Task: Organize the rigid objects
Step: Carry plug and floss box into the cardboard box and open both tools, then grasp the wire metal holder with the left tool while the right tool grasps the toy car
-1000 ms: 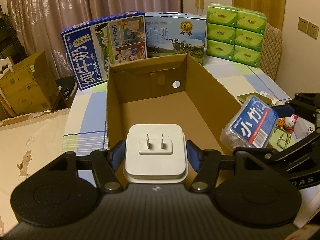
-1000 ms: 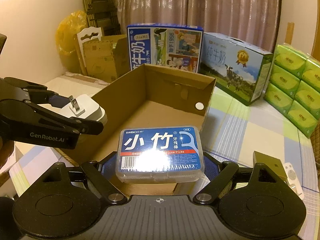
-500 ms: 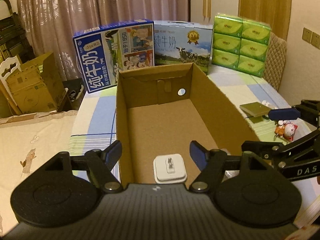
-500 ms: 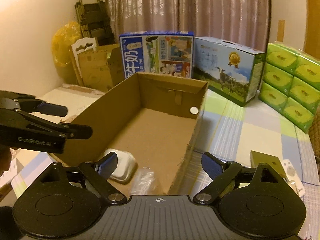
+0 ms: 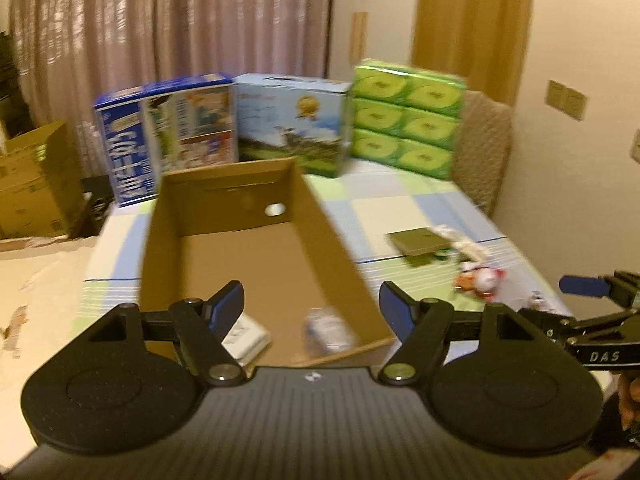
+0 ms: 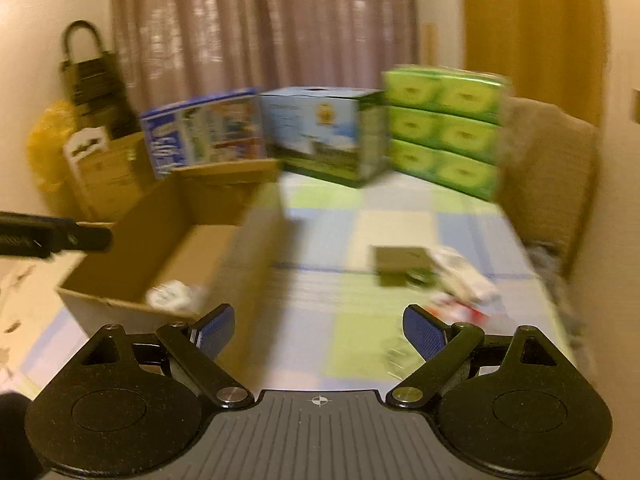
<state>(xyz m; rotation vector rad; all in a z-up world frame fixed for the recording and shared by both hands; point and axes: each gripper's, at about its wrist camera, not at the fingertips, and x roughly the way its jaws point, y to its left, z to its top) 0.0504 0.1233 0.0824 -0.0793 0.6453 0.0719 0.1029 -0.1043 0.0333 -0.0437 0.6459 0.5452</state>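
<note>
Everything is placed here against the cardboard box (image 5: 256, 240), which sits open-topped on the checked tablecloth (image 5: 400, 216).

Far left of the box, off the table, stands a brown carton (image 5: 36, 184). Behind the box's far wall stand a blue milk carton (image 5: 168, 136), then a light blue milk case (image 5: 292, 128), then a stack of green tissue packs (image 5: 408, 120).

The left gripper (image 5: 311, 307) hangs over the box's near end with its jaws spread wide and nothing between them. Inside the box, at the near end, lies the white plug adapter (image 5: 246, 338), partly hidden behind the left finger, and just to its right the clear plastic case (image 5: 328, 330), blurred.

Right of the box, on the cloth, lie a flat olive-coloured box (image 5: 418, 240), some white things beside it too blurred to name, and a small red and white figure (image 5: 480, 280).

The right gripper (image 6: 318, 326) hovers above the cloth just right of the box's near corner, jaws likewise wide apart and empty.
</note>
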